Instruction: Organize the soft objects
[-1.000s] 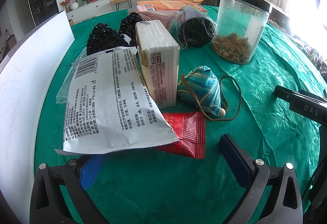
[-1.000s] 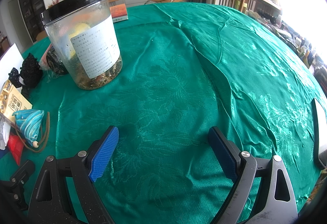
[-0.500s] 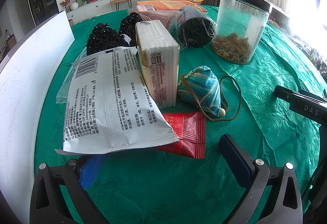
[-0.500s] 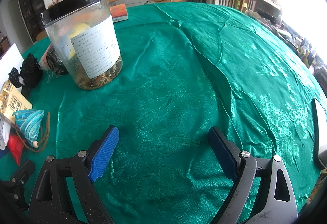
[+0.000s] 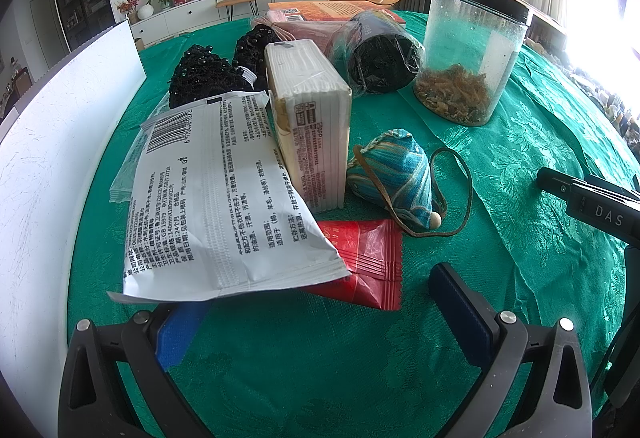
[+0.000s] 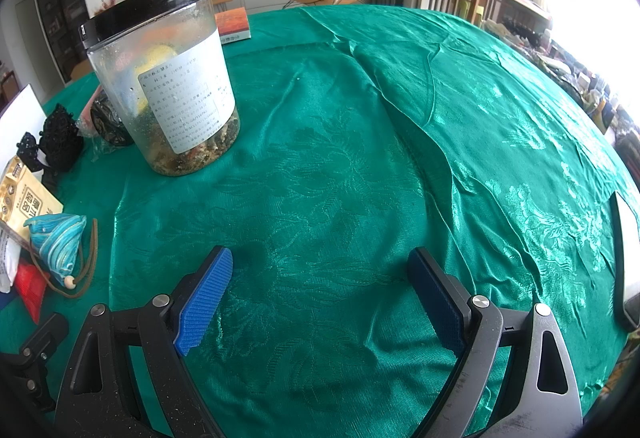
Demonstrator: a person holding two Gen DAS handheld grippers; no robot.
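The soft things lay bunched on the left part of the surface, straight ahead of the left gripper. Nearest to it was a flat white packet, its long axis running away from the fingers and its near edge overhanging the left gripper's blue finger; whether they touched could not be told. Partly under that packet lay a red packet, and beyond it stood a tissue pack on its long edge, with a blue striped pouch and its cord just beside it on the right. Farther back were black beaded pieces and a dark wrapped roll, next to a clear jar.

The left gripper was plainly the nearer one, so the next pick probably fell to it, most likely the white packet or the red one. Its fingers stood wide apart and held nothing.

The right gripper hung over bare green cloth, well apart from the pile, which lay off to its left. Its fingers were also spread wide and empty, touching nothing.
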